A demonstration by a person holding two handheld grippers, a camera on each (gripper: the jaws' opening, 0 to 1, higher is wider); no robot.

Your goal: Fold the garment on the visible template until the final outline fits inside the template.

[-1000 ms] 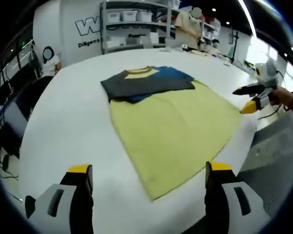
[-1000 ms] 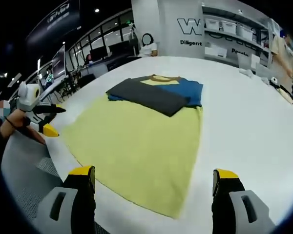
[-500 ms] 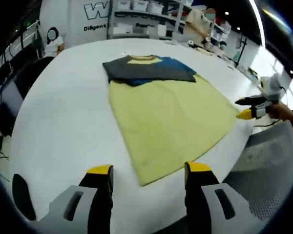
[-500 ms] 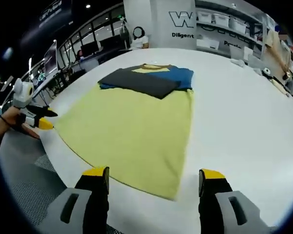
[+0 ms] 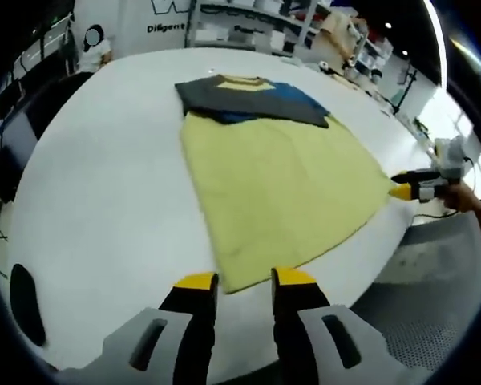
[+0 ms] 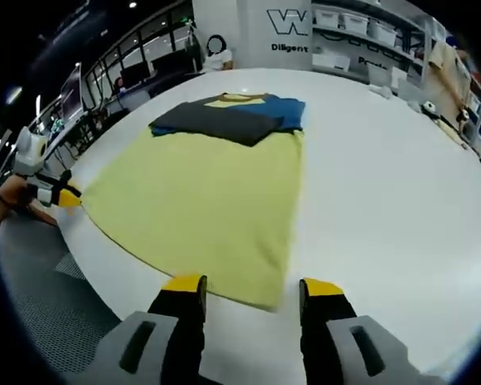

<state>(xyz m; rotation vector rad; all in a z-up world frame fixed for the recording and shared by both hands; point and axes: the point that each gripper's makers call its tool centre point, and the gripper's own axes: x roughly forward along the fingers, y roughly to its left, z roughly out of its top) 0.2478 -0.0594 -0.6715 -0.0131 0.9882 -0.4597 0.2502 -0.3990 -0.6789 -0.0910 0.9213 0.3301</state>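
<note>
Both claws at the shirt's hem corners

I have the left gripper [image 5: 244,282] at one hem corner of the shirt [image 5: 280,188] and the right gripper [image 6: 252,291] at the other, each with jaws narrowly parted astride the edge, not yet pinching. The shirt lies flat on the table [image 6: 385,184], long axis running away toward its sleeves, folded in by the collar.

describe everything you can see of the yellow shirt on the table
The shirt is a pale yellow T-shirt lying flat on the white table, soft knit by its look. Its dark grey and blue sleeves are folded in across the chest, below a yellow neck panel with a brown collar. The hem flares toward the near table edge. Each hem corner lies at a gripper: the left gripper and the right gripper, both partly closed.
</note>
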